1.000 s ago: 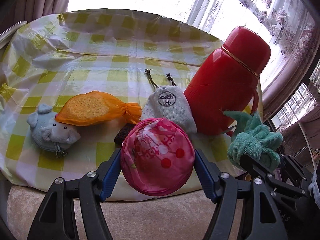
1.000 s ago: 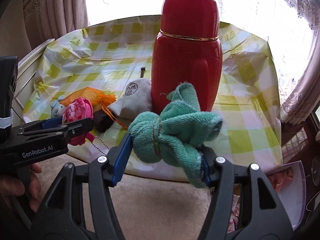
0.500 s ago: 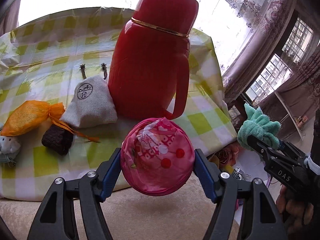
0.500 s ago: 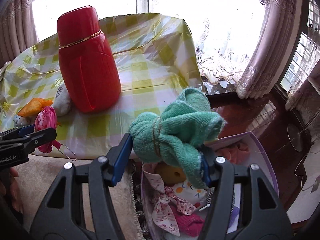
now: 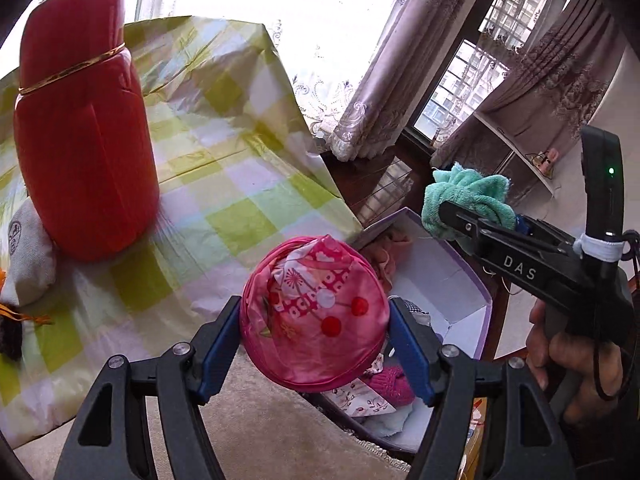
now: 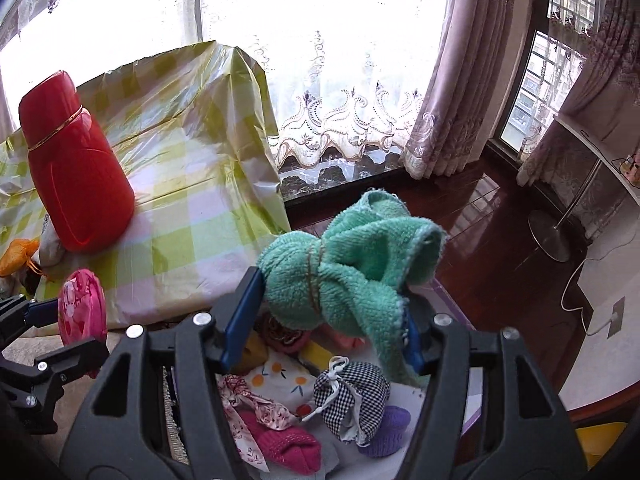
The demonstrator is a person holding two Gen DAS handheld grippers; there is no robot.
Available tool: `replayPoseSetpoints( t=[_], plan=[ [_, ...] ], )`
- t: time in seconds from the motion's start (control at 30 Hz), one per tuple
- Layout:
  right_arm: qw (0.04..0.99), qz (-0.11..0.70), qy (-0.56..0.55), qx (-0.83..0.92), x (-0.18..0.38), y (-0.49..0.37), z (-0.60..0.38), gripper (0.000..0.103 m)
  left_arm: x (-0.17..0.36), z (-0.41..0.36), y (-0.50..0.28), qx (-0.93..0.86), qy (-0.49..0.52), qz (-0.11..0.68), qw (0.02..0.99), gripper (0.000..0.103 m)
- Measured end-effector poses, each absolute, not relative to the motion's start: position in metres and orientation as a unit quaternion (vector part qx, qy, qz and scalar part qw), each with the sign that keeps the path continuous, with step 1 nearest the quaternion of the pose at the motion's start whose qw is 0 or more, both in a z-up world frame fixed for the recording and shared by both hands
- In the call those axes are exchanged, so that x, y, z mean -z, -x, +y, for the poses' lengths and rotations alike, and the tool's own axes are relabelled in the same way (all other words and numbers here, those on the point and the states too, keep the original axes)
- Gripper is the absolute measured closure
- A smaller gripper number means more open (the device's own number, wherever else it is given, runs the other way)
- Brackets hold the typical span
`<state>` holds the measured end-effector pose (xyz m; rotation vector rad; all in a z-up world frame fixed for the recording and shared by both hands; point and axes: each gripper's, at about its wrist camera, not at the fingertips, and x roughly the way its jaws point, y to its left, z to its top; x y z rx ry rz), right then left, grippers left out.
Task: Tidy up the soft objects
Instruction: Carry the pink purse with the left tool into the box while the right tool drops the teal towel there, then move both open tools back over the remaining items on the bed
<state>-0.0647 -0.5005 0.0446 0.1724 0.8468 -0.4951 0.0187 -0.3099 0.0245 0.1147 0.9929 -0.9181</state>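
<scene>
My left gripper [image 5: 316, 338] is shut on a round pink patterned pouch [image 5: 316, 316] and holds it in the air past the table's right edge, partly over a white box with a purple rim [image 5: 472, 280]. The pouch also shows in the right wrist view [image 6: 82, 308]. My right gripper [image 6: 326, 314] is shut on a tied green towel bundle [image 6: 352, 264] and holds it above the box [image 6: 448, 304], which holds several soft items. In the left wrist view the towel bundle [image 5: 464, 200] hangs over the box's far side.
A tall red thermos [image 5: 80, 132] stands on the table with the yellow-checked cloth [image 5: 240, 216]. A grey drawstring pouch [image 5: 24, 256] and an orange net bag [image 6: 16, 256] lie left of it. A floor lamp base [image 6: 548, 236] stands on the dark wood floor.
Both grippers have swung right, away from the table, with their loads. The box has come under them, and the thermos has slid to the left of both views.
</scene>
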Motion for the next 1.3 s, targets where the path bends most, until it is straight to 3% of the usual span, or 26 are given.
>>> replayPoseSetpoints(
  t=[0.07, 0.1, 0.13, 0.2, 0.4, 0.5, 0.83, 1.3],
  plan=[
    [0.879, 0.401, -0.087, 0.243, -0.046, 0.067, -0.506, 0.037, -0.025, -0.322, -0.010, 0.449, -0.063, 0.455, 0.767, 0.026],
    [0.880, 0.398, -0.088, 0.246, -0.046, 0.068, -0.508, 0.035, -0.025, -0.327, -0.008, 0.457, -0.063, 0.459, 0.760, 0.019],
    [0.880, 0.395, -0.087, 0.249, -0.047, 0.069, -0.508, 0.029, -0.023, -0.331, -0.007, 0.457, -0.063, 0.465, 0.756, 0.018],
    [0.882, 0.389, -0.087, 0.250, -0.048, 0.069, -0.509, 0.022, -0.019, -0.336, -0.007, 0.446, -0.070, 0.474, 0.756, 0.018],
    [0.886, 0.385, -0.085, 0.244, -0.048, 0.065, -0.502, 0.017, -0.017, -0.325, -0.012, 0.405, -0.100, 0.460, 0.784, 0.018],
    [0.887, 0.387, -0.077, 0.241, -0.048, 0.060, -0.491, 0.009, -0.020, -0.311, -0.017, 0.375, -0.112, 0.443, 0.807, 0.018],
    [0.892, 0.411, -0.048, 0.179, -0.043, 0.032, -0.431, 0.007, -0.031, -0.240, -0.042, 0.246, -0.122, 0.404, 0.873, 0.018],
    [0.901, 0.432, -0.027, 0.029, -0.029, -0.010, -0.319, 0.007, -0.022, -0.096, -0.079, 0.140, -0.025, 0.440, 0.887, 0.018]
  ],
)
